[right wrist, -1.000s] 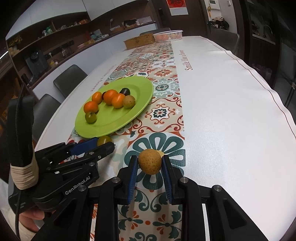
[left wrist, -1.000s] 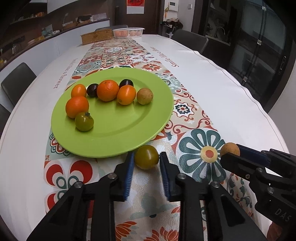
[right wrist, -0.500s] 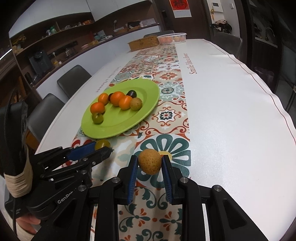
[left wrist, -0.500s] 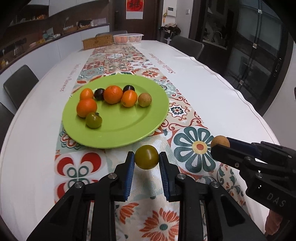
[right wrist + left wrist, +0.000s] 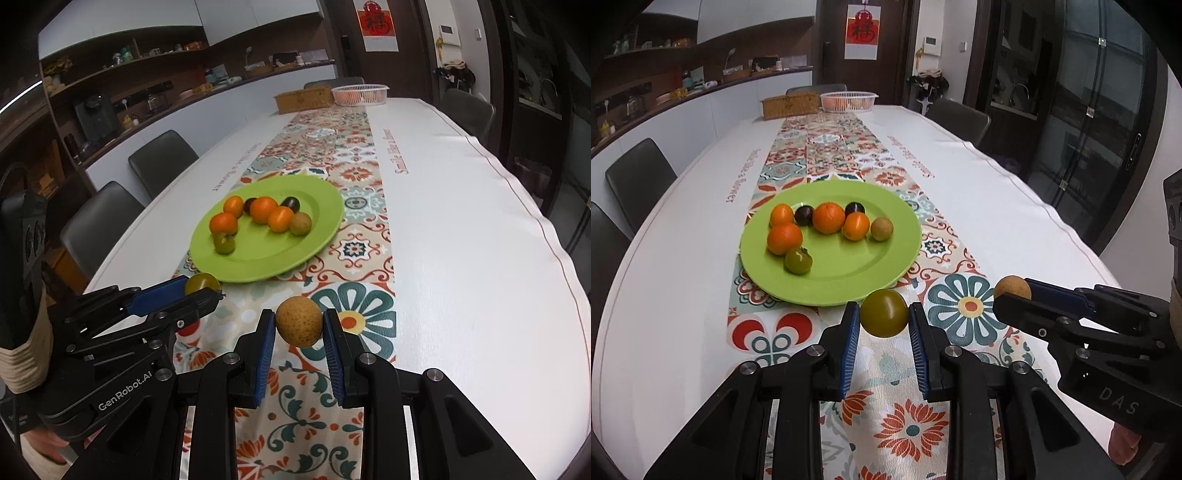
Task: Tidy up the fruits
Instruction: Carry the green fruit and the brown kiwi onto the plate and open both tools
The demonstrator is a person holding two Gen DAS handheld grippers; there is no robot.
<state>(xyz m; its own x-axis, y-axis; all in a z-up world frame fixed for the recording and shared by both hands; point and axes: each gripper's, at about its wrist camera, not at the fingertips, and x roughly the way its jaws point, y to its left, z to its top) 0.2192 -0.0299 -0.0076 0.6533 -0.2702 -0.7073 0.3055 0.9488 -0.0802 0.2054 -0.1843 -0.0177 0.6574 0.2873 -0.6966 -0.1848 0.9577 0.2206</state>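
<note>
I have the left gripper (image 5: pixel 884 321) clamped on a green tomato (image 5: pixel 884 312) and the right gripper (image 5: pixel 300 326) on a brown fruit (image 5: pixel 299 320), both short of the plate (image 5: pixel 827 284), where a careless drop could scatter the fruit there.

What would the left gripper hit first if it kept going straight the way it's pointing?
Probably the near rim of the green plate, just beyond the green tomato that the left gripper holds; depth is uncertain.
</note>
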